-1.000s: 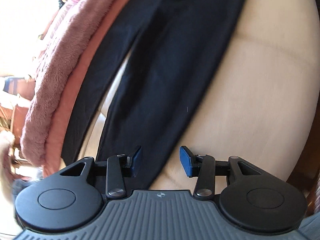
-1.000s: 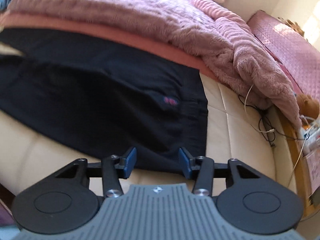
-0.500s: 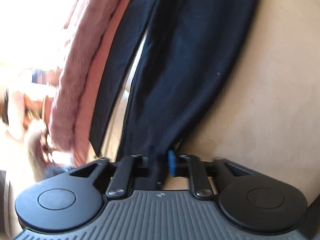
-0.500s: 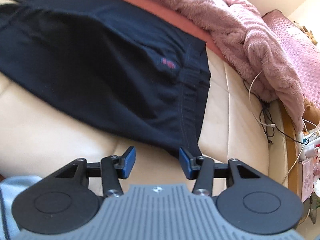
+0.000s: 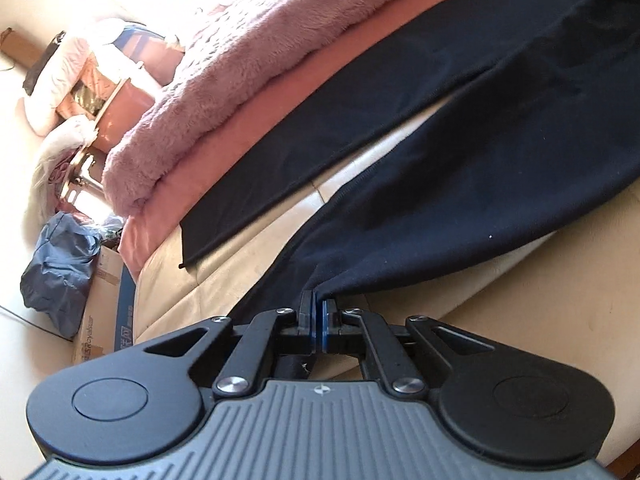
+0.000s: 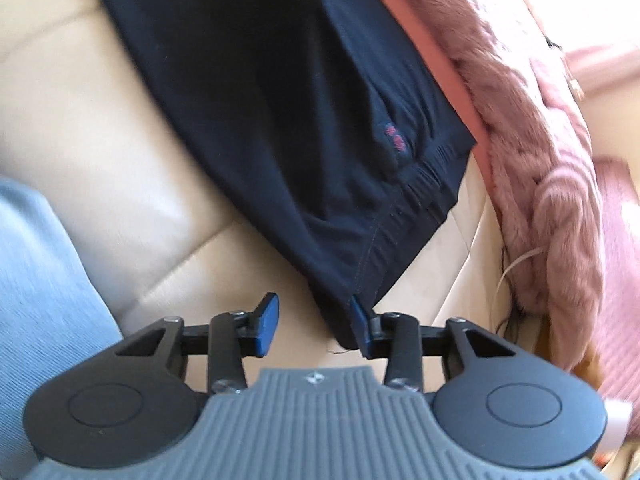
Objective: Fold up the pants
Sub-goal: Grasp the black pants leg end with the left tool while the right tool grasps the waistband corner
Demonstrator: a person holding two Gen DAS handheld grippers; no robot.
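Dark navy pants [image 5: 460, 152] lie spread on a beige leather sofa [image 5: 520, 292]. My left gripper [image 5: 319, 312] is shut on the hem of the near leg, which bunches at the pads. The far leg [image 5: 320, 136] lies flat against the pink blanket. In the right wrist view the waistband end of the pants [image 6: 304, 128] shows with a small red logo. My right gripper [image 6: 312, 324] is open, and the near waistband corner sits between the fingers, against the right pad [image 6: 359, 316].
A fluffy pink blanket [image 5: 224, 68] lies along the sofa back; it also shows in the right wrist view [image 6: 532, 152]. A blue bag [image 5: 56, 268] and a cardboard box [image 5: 100, 312] stand past the sofa's left end. White cables [image 6: 516, 264] hang at the right. The person's blue-grey clothing [image 6: 36, 288] is at the left.
My left gripper closed on the near leg's hem and swung round with it. My right gripper moved up to the waistband corner, staying open.
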